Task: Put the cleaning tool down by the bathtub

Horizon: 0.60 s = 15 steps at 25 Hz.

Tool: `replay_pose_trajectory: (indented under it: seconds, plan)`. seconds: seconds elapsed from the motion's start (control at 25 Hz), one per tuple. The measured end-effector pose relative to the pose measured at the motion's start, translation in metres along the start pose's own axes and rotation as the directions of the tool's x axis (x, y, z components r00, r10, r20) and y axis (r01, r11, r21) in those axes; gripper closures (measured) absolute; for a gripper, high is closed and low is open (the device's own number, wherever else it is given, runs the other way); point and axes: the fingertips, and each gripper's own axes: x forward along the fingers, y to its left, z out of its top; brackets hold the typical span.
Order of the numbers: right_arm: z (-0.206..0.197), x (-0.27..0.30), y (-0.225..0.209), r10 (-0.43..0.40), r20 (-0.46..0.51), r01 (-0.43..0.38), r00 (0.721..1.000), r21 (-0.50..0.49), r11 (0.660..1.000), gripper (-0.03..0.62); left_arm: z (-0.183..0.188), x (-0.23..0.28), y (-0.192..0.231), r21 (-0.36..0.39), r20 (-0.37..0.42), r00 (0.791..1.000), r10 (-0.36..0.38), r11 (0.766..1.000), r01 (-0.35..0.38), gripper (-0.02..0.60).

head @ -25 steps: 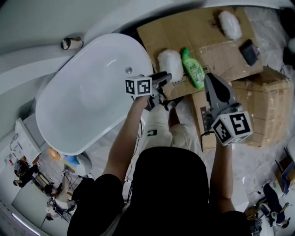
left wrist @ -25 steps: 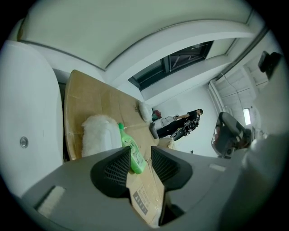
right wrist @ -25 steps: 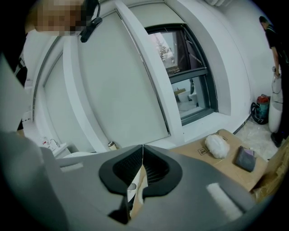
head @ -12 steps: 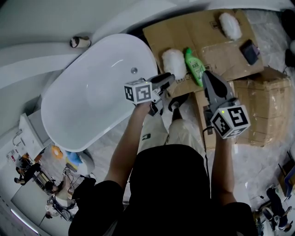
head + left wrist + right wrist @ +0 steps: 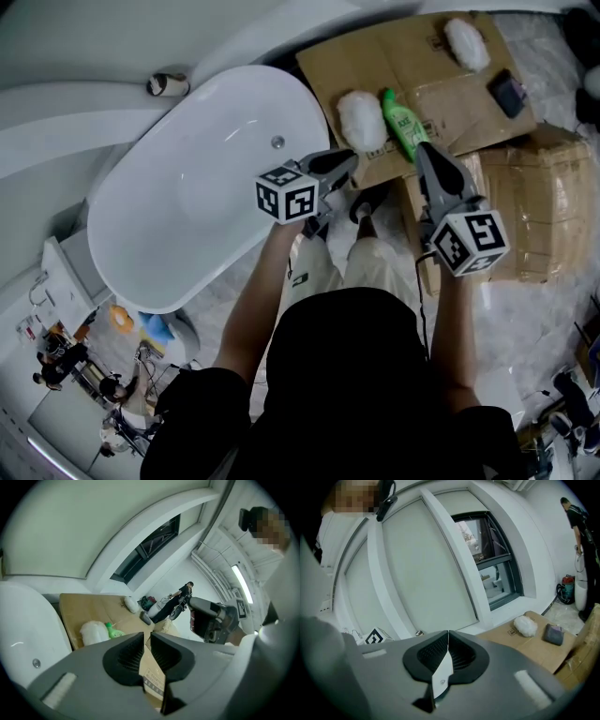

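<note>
A white fluffy cleaning tool (image 5: 362, 122) lies on flattened cardboard (image 5: 450, 84) just right of the white bathtub (image 5: 187, 187), next to a green bottle (image 5: 405, 124). My left gripper (image 5: 345, 167) hovers just short of that tool, over the tub's right rim. Its jaws are closing, a narrow gap still shows, and nothing is between them. The left gripper view (image 5: 147, 641) shows the tool (image 5: 93, 632) and bottle (image 5: 112, 631) ahead. My right gripper (image 5: 427, 157) hangs near the bottle's lower end, shut and empty (image 5: 448, 637).
A second white fluffy tool (image 5: 466, 44) and a dark pad (image 5: 507, 94) lie further back on the cardboard. Wrapped cardboard boxes (image 5: 534, 216) stand at the right. The person's shoes (image 5: 367, 202) are between tub and boxes. A small roll (image 5: 167, 84) sits on the ledge behind the tub.
The head view has shifted a little. The left gripper has tilted so that its marker cube faces upward more. The fluffy tool and bottle lie where they were.
</note>
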Motion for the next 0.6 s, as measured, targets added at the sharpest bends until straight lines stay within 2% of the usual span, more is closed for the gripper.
replay_pose_trajectory:
  seconds: [0.2, 0.28, 0.4, 0.6]
  plan:
    - [0.0, -0.02, 0.034, -0.043, 0.048, 0.043, 0.998, -0.006, 0.999, 0.585, -0.003, -0.036, -0.02, 0.061, 0.009, 0.999, -0.031, 0.998, 0.031, 0.558]
    - [0.001, -0.028, 0.051, -0.061, 0.07, 0.062, 0.996, -0.013, 0.998, 0.585, -0.003, -0.052, -0.032, 0.112, 0.0, 0.999, -0.053, 0.992, 0.053, 0.558]
    - [0.002, -0.042, 0.076, -0.088, 0.104, 0.091, 0.991, -0.019, 0.996, 0.585, -0.003, -0.076, -0.054, 0.214, -0.015, 0.997, -0.077, 0.974, 0.079, 0.56]
    - [-0.001, -0.066, 0.116, -0.131, 0.155, 0.137, 0.979, -0.033, 0.99, 0.585, -0.001, -0.11, -0.086, 0.335, -0.004, 0.993, -0.122, 0.935, 0.116, 0.581]
